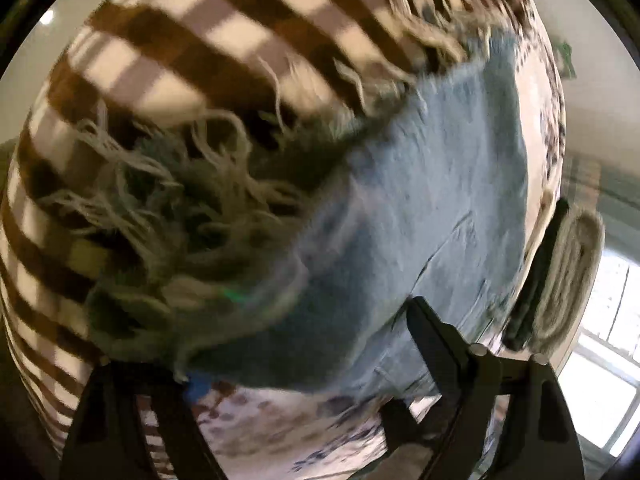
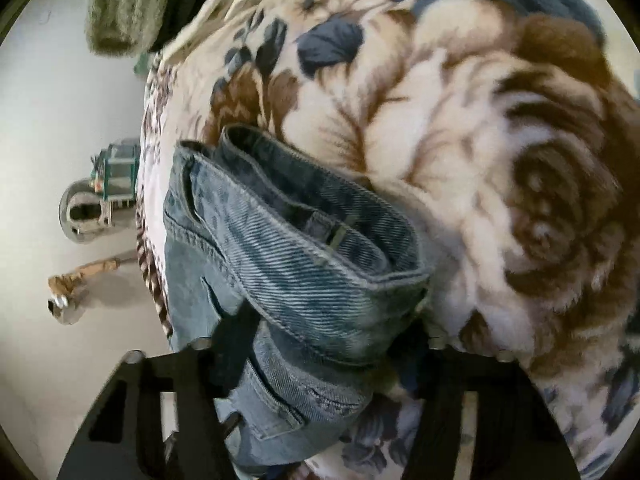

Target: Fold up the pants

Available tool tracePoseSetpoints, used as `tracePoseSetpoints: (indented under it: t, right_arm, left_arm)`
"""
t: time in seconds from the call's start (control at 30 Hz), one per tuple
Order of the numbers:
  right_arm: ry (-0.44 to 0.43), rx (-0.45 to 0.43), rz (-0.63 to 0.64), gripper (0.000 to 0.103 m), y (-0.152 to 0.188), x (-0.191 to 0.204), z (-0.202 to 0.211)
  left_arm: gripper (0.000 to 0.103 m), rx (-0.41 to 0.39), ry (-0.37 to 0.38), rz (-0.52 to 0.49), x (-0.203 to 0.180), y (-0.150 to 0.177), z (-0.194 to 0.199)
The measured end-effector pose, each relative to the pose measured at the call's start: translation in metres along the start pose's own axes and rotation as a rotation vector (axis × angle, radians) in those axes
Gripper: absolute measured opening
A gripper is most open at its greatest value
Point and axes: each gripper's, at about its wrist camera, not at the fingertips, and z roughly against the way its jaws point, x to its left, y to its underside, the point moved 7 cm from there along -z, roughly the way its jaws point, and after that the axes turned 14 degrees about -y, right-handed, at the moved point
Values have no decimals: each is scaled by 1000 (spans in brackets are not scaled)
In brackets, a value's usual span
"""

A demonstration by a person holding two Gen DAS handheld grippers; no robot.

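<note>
Light blue denim pants lie on a bed. In the left wrist view their frayed leg hem with long loose threads fills the middle. My left gripper has its jaws wide apart, the hem bunched between them and lifted; the view is blurred. In the right wrist view the waistband with a belt loop stands up between the jaws of my right gripper. The black fingers close in on the denim from both sides, and the cloth hides the tips.
The bed carries a cream blanket with brown and blue flowers and a brown-and-white checked cover. A folded grey-green towel lies at the bed's edge. On the floor left of the bed stand a small green rack and a paper scrap.
</note>
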Motion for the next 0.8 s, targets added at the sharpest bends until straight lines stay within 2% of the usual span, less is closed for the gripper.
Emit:
tracePoseSetpoints:
  t: [0.03,0.07,0.2,0.3,0.4,0.53,0.6,0.63,0.67,0.73,0.8]
  right_arm:
    - [2,-11,5,42,2,0,2]
    - [1,-25,7,40,5,1,5]
    - [-7,-60,-3,33,19,8,18]
    - [-27,-76,-20,31,38,19,31]
    - [-43,-84,-64,30,72,21,47]
    - [-26,-46,-120,30,125,1,53]
    - [-23,-32,-129,35,135,-15,48]
    - [-33,-33,-143,42,136,-23,45]
    - [-40,-38,-159,44,134,-31,43]
    - [-79,-39,-165,54,133,-39,38]
    - [-117,-39,-154,59,131,-41,34]
  left_arm:
    - [54,-19,-1,-2,0,-2,5]
    - [37,-41,-2,-21,-2,-5,10]
    - [27,-83,20,-131,-16,-14,30]
    - [26,-97,45,-227,-23,-20,50]
    - [26,-105,68,-328,-19,-22,71]
    - [26,-110,38,-411,1,-32,73]
    - [27,-97,46,-399,11,-41,61]
    - [28,-87,46,-389,15,-44,55]
    - [30,-71,68,-364,20,-48,48]
    - [37,-53,100,-331,23,-54,40]
    - [54,-48,146,-310,20,-57,37]
